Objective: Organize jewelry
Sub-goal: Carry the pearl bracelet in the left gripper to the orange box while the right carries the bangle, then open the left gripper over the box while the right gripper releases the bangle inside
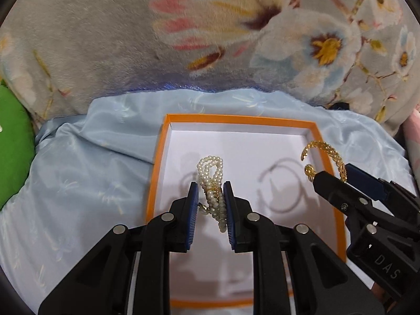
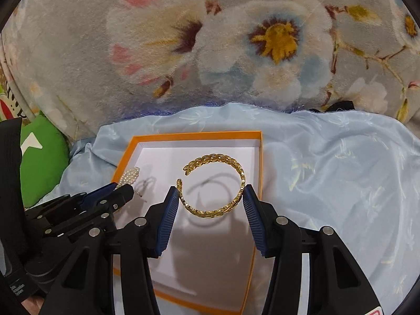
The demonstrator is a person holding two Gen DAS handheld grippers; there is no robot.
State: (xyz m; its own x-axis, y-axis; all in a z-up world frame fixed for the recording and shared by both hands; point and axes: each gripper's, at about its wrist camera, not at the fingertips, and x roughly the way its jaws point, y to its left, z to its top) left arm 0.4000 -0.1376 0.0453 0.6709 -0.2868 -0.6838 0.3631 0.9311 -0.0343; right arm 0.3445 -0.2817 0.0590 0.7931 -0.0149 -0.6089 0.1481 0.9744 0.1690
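Note:
An orange box (image 1: 157, 168) with a white inside lies on pale blue satin cloth; it also shows in the right wrist view (image 2: 258, 157). My left gripper (image 1: 210, 191) is shut on a bunched pearl necklace (image 1: 212, 181) and holds it above the box floor. The pearls also show at the left in the right wrist view (image 2: 130, 174). My right gripper (image 2: 210, 197) is shut on a gold leaf-pattern cuff bracelet (image 2: 218, 183) and holds it above the box. The bracelet (image 1: 325, 152) and right gripper (image 1: 330, 177) show at the right in the left wrist view.
The blue satin cloth (image 1: 99, 157) covers the surface around the box. A floral plush blanket (image 1: 183, 39) rises behind it. A green cushion (image 1: 13, 141) sits at the far left.

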